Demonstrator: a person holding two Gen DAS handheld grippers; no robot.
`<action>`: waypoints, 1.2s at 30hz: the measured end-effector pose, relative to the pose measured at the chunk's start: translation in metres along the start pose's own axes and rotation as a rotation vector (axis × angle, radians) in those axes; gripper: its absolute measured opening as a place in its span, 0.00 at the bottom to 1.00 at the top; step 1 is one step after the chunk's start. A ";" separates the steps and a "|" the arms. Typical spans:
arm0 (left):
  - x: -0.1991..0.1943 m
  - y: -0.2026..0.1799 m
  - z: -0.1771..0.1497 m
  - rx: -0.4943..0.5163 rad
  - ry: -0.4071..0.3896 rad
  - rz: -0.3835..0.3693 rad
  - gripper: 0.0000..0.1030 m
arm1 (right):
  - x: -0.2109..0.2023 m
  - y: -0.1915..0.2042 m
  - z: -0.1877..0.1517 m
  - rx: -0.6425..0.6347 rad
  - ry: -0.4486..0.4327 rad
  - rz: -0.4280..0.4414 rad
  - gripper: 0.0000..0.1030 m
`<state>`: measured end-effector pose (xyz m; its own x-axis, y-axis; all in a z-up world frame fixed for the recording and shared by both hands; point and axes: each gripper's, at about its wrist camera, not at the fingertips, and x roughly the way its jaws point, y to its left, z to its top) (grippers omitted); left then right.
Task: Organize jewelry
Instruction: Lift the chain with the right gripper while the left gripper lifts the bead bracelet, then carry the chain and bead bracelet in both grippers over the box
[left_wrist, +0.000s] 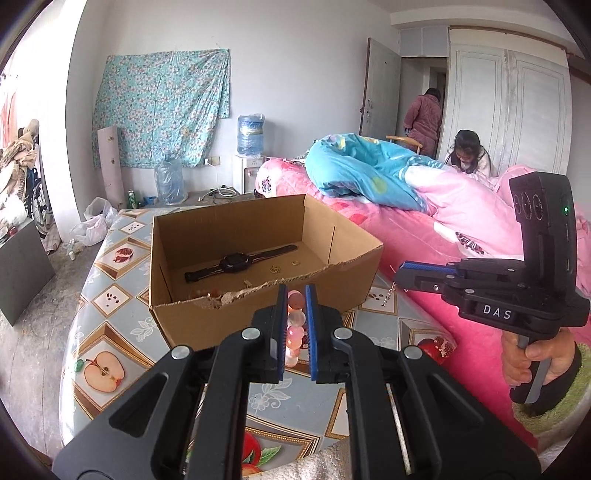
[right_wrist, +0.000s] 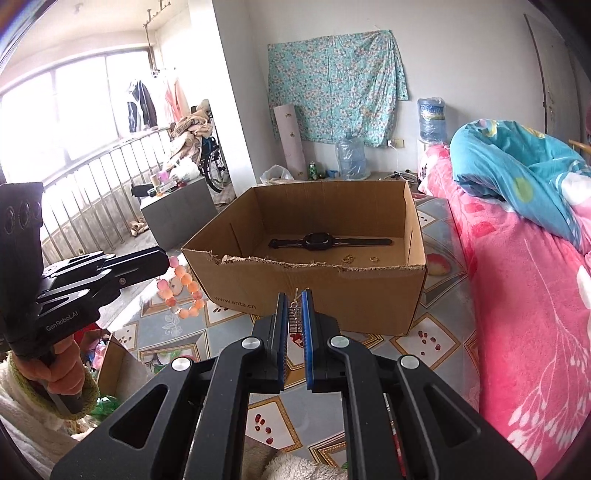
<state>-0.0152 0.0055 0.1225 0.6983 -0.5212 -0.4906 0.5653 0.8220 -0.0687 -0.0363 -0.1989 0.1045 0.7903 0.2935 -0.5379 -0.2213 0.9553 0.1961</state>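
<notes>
Beads hang nearest: the left gripper (left_wrist: 295, 295) is clamped on a bracelet of pink and orange beads (right_wrist: 181, 291), which dangles as a loop below its closed jaws, clear of the fruit-patterned tablecloth (left_wrist: 110, 306). The right gripper (right_wrist: 294, 295) is likewise closed, pinching a small silvery pendant on a fine chain (right_wrist: 297, 317); in the left wrist view a short length of that chain hangs from its tip.

Both loads sit just short of the cardboard box (right_wrist: 314, 284), below the level of its torn near wall, so the relation that matters, as I judge it, is height over that ragged edge: each piece has to clear the rim before it can go forward and down. The left gripper faces the torn notch at the box's near left; the right gripper faces the near wall closer to the middle. Neither looks clearly nearer.

Inside, farther on, a black wristwatch (right_wrist: 325, 242) lies flat with its strap running side to side across the floor of the box. Nearer the front wall, right of centre, lie small gold pieces (right_wrist: 349, 258) and a gold ring (right_wrist: 375, 259), and beads of another bracelet show by the notch. Bare cardboard remains in front of the watch.
</notes>
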 end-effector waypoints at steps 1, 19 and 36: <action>-0.002 -0.002 0.005 0.003 -0.007 -0.003 0.08 | -0.002 0.000 0.003 0.001 -0.008 0.006 0.07; 0.002 -0.018 0.074 0.045 -0.100 -0.003 0.08 | -0.005 -0.006 0.055 -0.014 -0.104 0.113 0.07; 0.048 -0.003 0.100 0.027 -0.053 0.005 0.08 | 0.030 -0.035 0.080 0.006 -0.055 0.142 0.07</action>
<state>0.0605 -0.0447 0.1856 0.7230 -0.5293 -0.4440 0.5730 0.8185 -0.0427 0.0410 -0.2259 0.1471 0.7813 0.4228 -0.4591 -0.3297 0.9042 0.2716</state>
